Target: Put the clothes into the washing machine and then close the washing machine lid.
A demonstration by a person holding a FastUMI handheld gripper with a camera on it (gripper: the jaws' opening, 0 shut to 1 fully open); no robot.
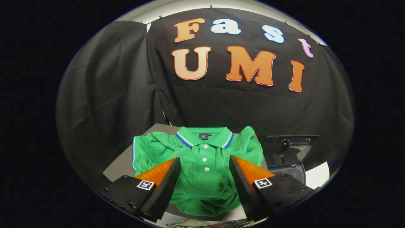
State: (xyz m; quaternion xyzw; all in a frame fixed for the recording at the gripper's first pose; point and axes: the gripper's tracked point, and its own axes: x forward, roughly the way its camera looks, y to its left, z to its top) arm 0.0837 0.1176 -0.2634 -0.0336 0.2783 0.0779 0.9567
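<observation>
The gripper (205, 160) hung spread wide, gripping nothing, its fingers flanking the green polo shirt (202, 171) on the grey table (118, 167) — long axis along the fingers, collar toward 12 o'clock. At 3 o'clock stood the washing machine (289, 158) — lid raised.

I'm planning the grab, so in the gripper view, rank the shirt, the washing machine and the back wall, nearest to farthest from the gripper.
The gripper is open.
1. Shirt: between the fingers, on the table.
2. Washing machine: beyond the right finger, lid up.
3. Back wall: behind both.
</observation>
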